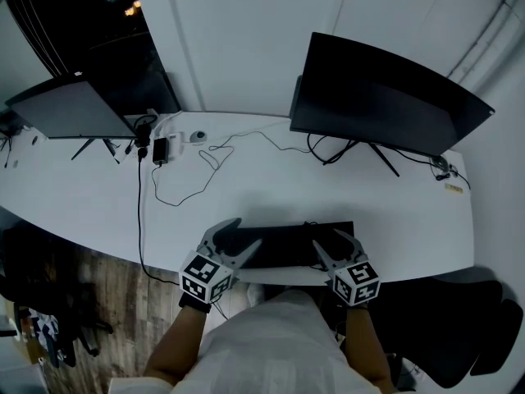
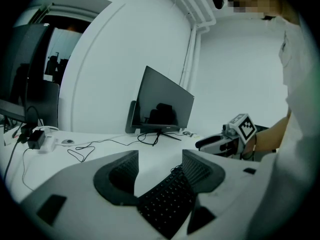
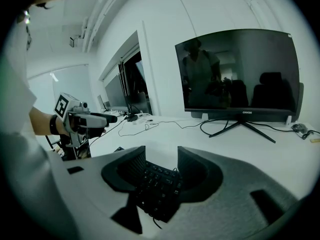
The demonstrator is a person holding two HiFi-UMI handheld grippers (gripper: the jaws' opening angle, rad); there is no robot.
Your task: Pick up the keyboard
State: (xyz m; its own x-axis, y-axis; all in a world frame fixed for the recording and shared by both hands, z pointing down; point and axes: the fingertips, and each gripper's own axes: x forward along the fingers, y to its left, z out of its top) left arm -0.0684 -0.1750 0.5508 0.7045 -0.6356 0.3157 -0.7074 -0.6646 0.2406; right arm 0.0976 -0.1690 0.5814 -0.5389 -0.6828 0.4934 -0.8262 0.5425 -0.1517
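The jaws of the left gripper (image 1: 246, 232) are seen spread wide over the left end of the keyboard (image 1: 287, 245), and those of the right gripper (image 1: 330, 240) spread wide over its right end. In neither gripper view are the pads pressed on it. The black keyboard is laid flat along the near edge of the desk (image 1: 328, 195), at its middle.

The desk is white, with a curved near edge. A dark monitor (image 1: 385, 97) is stood at the far right corner and a second monitor (image 1: 70, 109) at the far left. Thin black cables (image 1: 176, 187) are strewn across the middle of the desk. A wooden floor (image 1: 82, 302) is seen off the near left edge and a black chair (image 1: 459, 318) off the near right corner. White walls close the room behind the desk.

In the left gripper view the keys (image 2: 167, 199) are shown between the jaws of the left gripper (image 2: 160, 166), with the right gripper (image 2: 235, 134) and its marker cube beyond. In the right gripper view, between the jaws of the right gripper (image 3: 161, 166), the keyboard (image 3: 155, 189) is shown with its thin cord. The left gripper (image 3: 80, 119) is seen to the left, and a dim reflection of the room in the monitor (image 3: 240, 74).

A brand word (image 3: 244, 112) is printed on that monitor's lower edge, too small to be read with certainty. A yellow label (image 1: 454, 188) lies at the right edge of the desk; its print cannot be read.
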